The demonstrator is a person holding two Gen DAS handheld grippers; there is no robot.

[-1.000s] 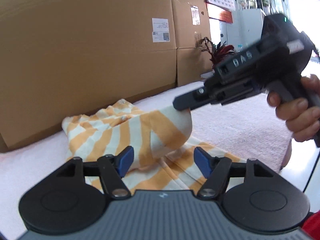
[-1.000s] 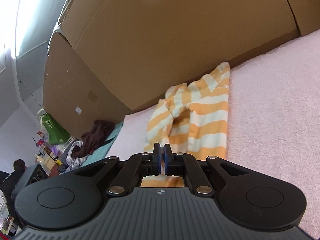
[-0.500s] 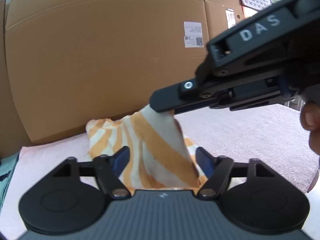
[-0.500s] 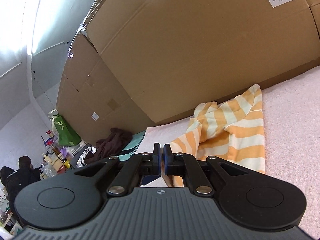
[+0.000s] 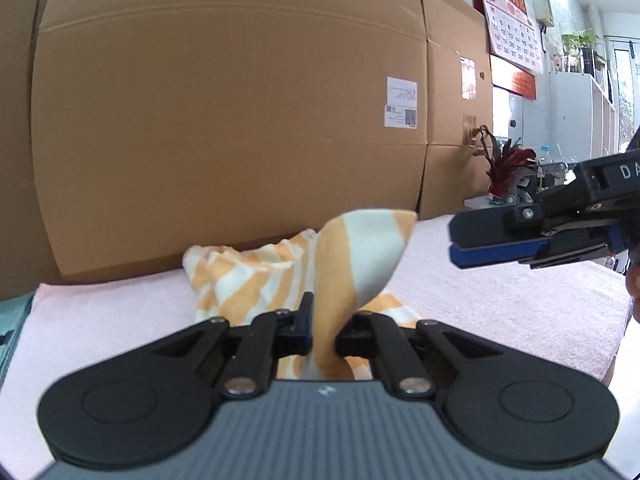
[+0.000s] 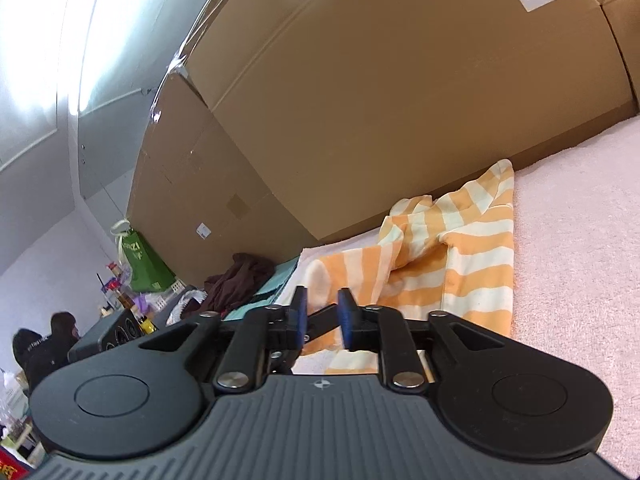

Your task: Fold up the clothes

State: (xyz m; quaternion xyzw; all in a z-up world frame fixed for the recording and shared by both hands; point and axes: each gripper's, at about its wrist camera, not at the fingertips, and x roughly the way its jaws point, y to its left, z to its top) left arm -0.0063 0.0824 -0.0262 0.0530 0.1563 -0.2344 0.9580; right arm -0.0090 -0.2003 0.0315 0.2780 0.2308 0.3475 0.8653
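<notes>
- The cardboard boxes wall off the far side of my pink towel-covered surface, and the orange-and-white striped garment lies rumpled just in front of them, its far edge near or against the cardboard.
- My main worry: most of that garment rests bunched on the surface while only 1 corner is raised. If I pull that corner across too fast, I judge the heap will drag along rather than lay over, giving a crooked fold.
- A second risk: the raised flap is soft and droops to 1 side, so it could slide out of a thin pinch.
- My left gripper is clamped on a twisted strip of the striped cloth, which stands up between the fingers and flares above them.
- My right gripper has its fingers a small way apart with nothing between them; seen from the left wrist camera it hangs to the right of the raised flap, clear of it.
</notes>
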